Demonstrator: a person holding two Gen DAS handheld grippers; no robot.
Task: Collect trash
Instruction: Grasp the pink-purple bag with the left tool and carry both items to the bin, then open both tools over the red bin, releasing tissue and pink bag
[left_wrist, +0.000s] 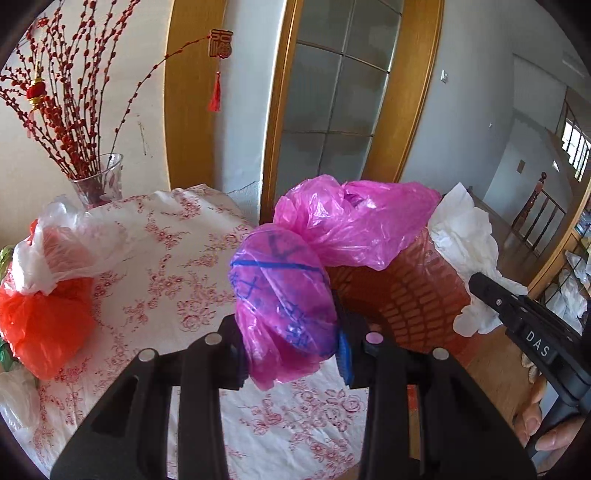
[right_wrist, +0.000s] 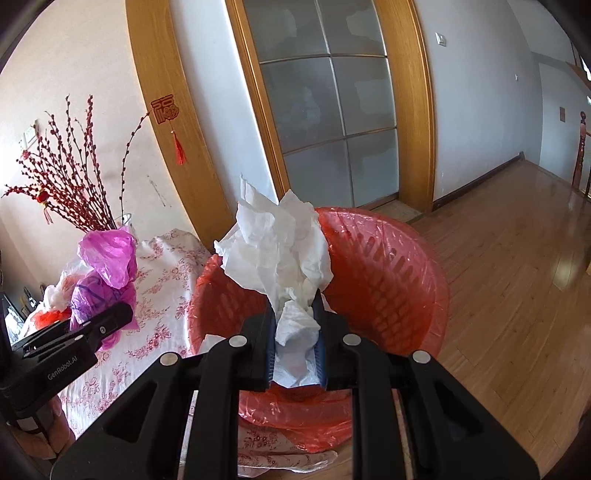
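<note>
Over the lined red bin (right_wrist: 388, 266), at twelve o'clock, the right gripper (right_wrist: 295, 339) is pinching crumpled white tissue (right_wrist: 277, 251) for dropping; at nine o'clock, the left gripper (left_wrist: 291, 343) is clamping a pink bag (left_wrist: 288, 295), awaiting disposal

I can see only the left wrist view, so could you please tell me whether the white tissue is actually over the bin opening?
Observer: Yes. The right gripper holds the crumpled white tissue above the open mouth of the red bin.
Operator: Thank you. Does the bin have a liner?
Observer: Yes, a translucent red liner is draped over its rim.
Operator: And is anything already inside?
Observer: The tissue and the gripper hide most of the bottom, so I cannot tell.
</note>
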